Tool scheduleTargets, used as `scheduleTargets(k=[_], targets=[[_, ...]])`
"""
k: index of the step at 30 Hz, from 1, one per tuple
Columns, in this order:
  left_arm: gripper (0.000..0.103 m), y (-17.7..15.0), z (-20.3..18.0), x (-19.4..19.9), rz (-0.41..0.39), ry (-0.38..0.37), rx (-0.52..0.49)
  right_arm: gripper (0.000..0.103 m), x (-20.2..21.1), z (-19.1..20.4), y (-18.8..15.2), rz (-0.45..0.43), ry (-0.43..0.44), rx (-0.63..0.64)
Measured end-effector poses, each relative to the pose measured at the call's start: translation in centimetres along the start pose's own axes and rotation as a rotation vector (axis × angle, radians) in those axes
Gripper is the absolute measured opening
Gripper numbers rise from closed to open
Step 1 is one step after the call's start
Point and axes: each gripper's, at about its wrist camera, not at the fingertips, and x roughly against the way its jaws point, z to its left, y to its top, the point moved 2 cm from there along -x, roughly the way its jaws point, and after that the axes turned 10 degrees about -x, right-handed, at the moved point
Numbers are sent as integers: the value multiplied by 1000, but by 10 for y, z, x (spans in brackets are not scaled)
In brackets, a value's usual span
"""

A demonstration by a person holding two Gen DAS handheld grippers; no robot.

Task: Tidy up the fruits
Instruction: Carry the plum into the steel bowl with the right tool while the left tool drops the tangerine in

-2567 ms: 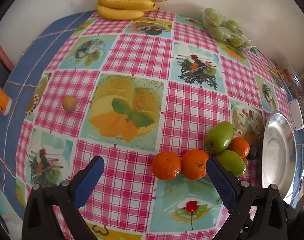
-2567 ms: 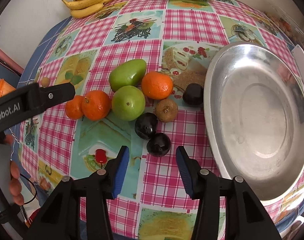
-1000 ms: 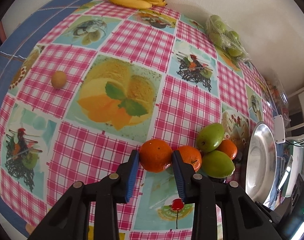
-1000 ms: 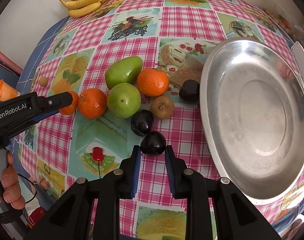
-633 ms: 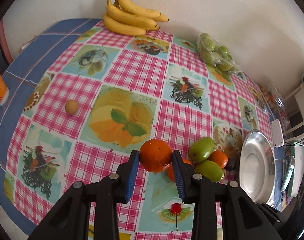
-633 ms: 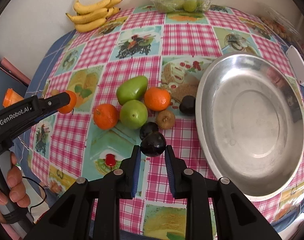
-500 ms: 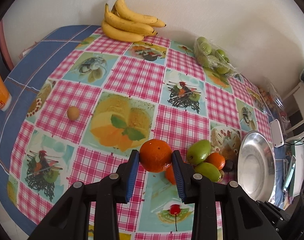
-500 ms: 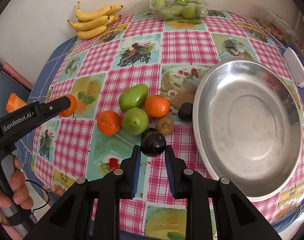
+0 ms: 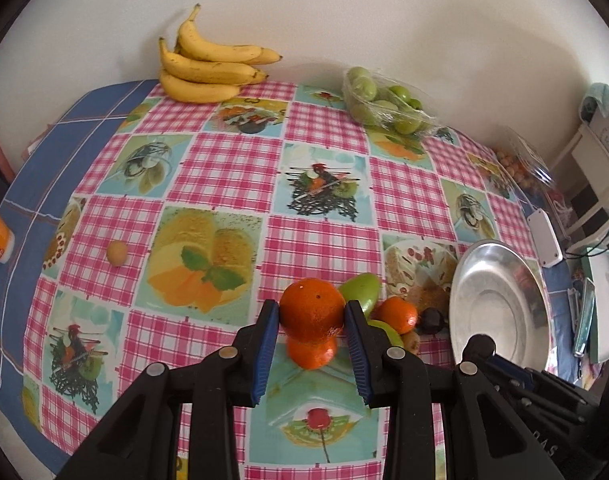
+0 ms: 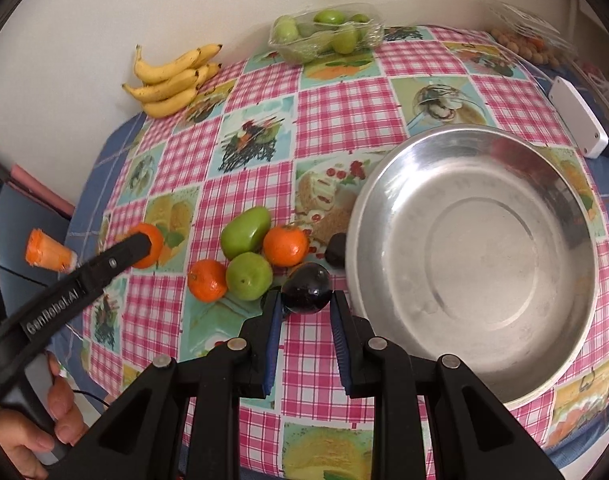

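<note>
My left gripper (image 9: 312, 314) is shut on an orange (image 9: 311, 309) and holds it above the table; it also shows in the right wrist view (image 10: 146, 245). My right gripper (image 10: 306, 298) is shut on a dark plum (image 10: 306, 288), lifted beside the steel bowl (image 10: 472, 256). On the cloth lie two oranges (image 10: 285, 245) (image 10: 207, 280), two green mangoes (image 10: 245, 234) (image 10: 249, 276) and another dark plum (image 10: 335, 255). The bowl also shows in the left wrist view (image 9: 500, 304).
Bananas (image 9: 208, 68) and a pack of green fruit (image 9: 384, 100) lie at the far edge by the wall. A small brown fruit (image 9: 116, 253) sits at left. An orange cup (image 10: 48, 256) and a white box (image 10: 576, 122) are near the table edges.
Both grippers have risen further from the table, each carrying its fruit. The table and remaining fruit look farther away.
</note>
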Motion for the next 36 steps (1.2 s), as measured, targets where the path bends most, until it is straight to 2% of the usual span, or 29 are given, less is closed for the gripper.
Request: scheduleTargets(k=[5, 11, 18, 24, 36], targets=[[36, 8, -31, 0, -2, -37, -68, 25, 6, -24, 10, -14, 5, -68], [36, 16, -74, -5, 15, -95, -164, 25, 20, -50, 19, -71, -42, -93], [36, 24, -116, -24, 59, -163, -216, 25, 19, -80, 28, -71, -61, -158], [36, 23, -140, -39, 85, -181, -262, 26, 25, -99, 35, -102, -84, -178], [36, 5, -167, -61, 150, -191, -346, 26, 3, -129, 27, -18, -167, -243]])
